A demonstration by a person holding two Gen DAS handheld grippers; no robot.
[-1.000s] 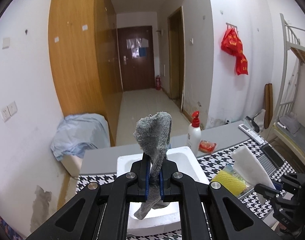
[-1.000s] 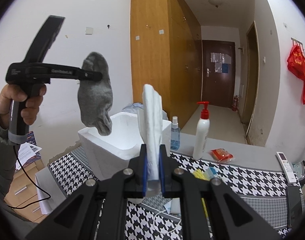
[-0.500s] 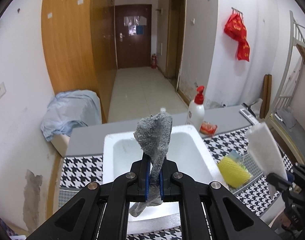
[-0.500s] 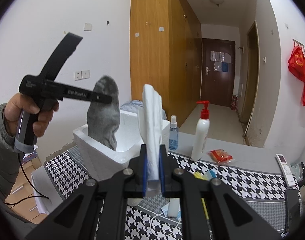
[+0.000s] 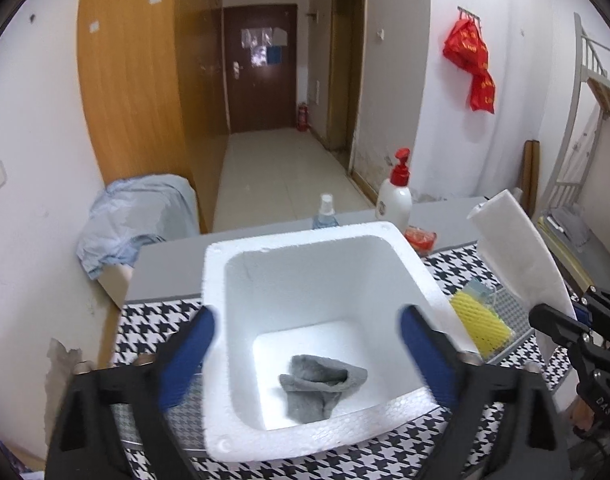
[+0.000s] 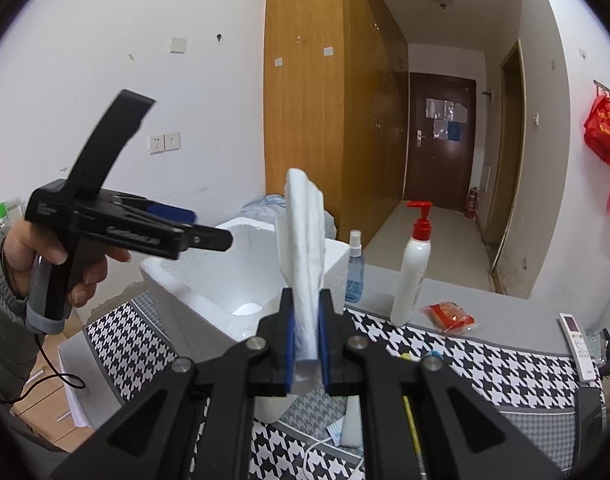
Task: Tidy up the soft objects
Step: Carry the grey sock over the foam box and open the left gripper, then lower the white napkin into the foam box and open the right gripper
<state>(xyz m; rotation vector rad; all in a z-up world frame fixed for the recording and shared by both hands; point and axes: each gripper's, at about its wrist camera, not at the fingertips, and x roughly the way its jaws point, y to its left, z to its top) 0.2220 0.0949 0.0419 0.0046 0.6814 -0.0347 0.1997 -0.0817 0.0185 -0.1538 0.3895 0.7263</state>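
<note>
Sock [image 5: 323, 384] lies (crumpled) inside box [image 5: 415, 258]

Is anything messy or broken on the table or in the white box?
Nothing looks broken or spilled. The grey sock lies crumpled at the bottom of the white foam box, which seems to be where it belongs. The left gripper is opening above it with nothing between its jaws, and the right gripper pinches a white foam sheet upright.

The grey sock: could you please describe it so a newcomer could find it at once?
Find the white foam box on the houndstooth tablecloth. The grey sock lies crumpled on its floor, the only thing inside and the only dark, knitted item there.
</note>
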